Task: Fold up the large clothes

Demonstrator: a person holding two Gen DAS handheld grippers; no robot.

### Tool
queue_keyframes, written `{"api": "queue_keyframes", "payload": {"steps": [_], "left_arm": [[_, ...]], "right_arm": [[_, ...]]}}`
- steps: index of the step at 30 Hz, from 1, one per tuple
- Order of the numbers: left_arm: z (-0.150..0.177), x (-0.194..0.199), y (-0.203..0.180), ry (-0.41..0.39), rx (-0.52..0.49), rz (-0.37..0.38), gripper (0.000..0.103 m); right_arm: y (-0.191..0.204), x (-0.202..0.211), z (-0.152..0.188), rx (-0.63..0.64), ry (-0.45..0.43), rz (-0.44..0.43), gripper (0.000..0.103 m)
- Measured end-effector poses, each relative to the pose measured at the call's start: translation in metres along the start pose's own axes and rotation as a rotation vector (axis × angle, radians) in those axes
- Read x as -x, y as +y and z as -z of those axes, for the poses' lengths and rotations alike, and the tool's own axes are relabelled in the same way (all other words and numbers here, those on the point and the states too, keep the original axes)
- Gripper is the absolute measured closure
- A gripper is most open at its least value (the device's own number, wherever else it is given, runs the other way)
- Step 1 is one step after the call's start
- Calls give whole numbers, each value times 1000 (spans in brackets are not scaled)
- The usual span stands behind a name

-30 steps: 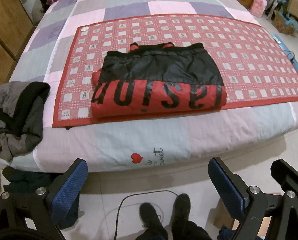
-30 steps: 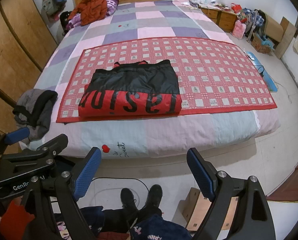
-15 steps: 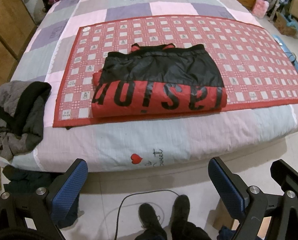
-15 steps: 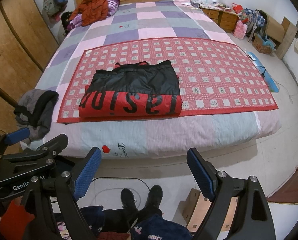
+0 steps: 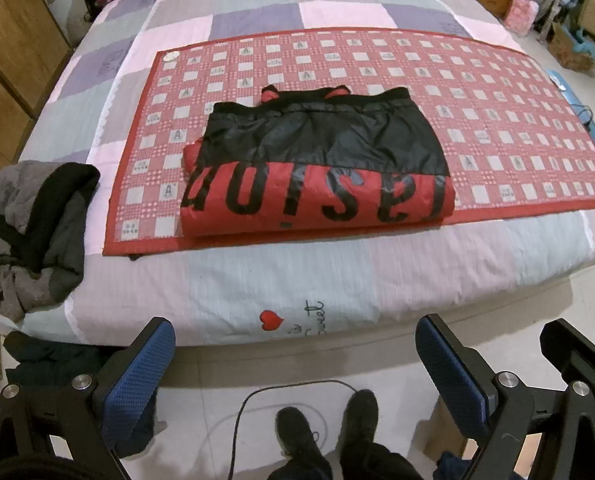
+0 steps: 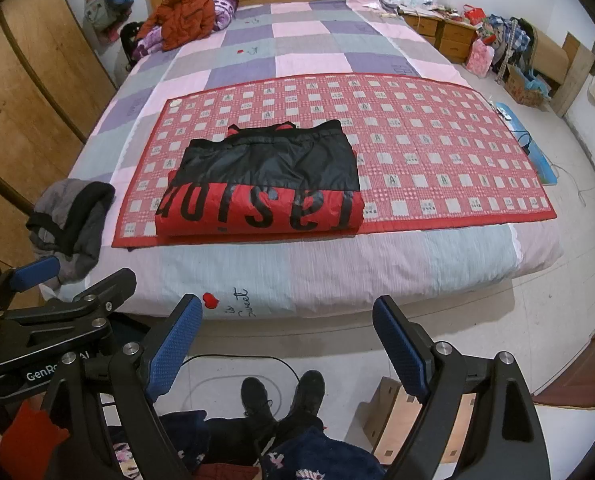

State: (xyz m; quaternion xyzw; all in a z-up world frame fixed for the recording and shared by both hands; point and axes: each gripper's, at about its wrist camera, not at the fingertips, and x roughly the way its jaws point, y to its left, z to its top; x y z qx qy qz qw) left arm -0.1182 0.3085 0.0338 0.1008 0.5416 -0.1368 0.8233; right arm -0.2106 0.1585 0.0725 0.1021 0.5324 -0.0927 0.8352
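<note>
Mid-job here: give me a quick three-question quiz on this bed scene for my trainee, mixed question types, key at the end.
1. True or false: the red and black jacket lies folded on the red checked mat.
2. Multiple choice: where is the grey and black garment?
A. on the mat
B. at the bed's near left corner, off the mat
C. in the left gripper
3. Fill in: both the left gripper and the right gripper are ____ and hold nothing.

Key: 1 true; 2 B; 3 open.
</note>
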Motion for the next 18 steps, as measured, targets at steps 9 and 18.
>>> {"api": "queue_keyframes", "payload": {"steps": [9, 18], "left_arm": [[0, 1, -2, -1, -2, -3, 4], [4, -1, -5, -1, 0, 5, 4]], "right_arm": [[1, -1, -3, 0, 0, -3, 14], [3, -2, -3, -4, 0, -1, 14]]}}
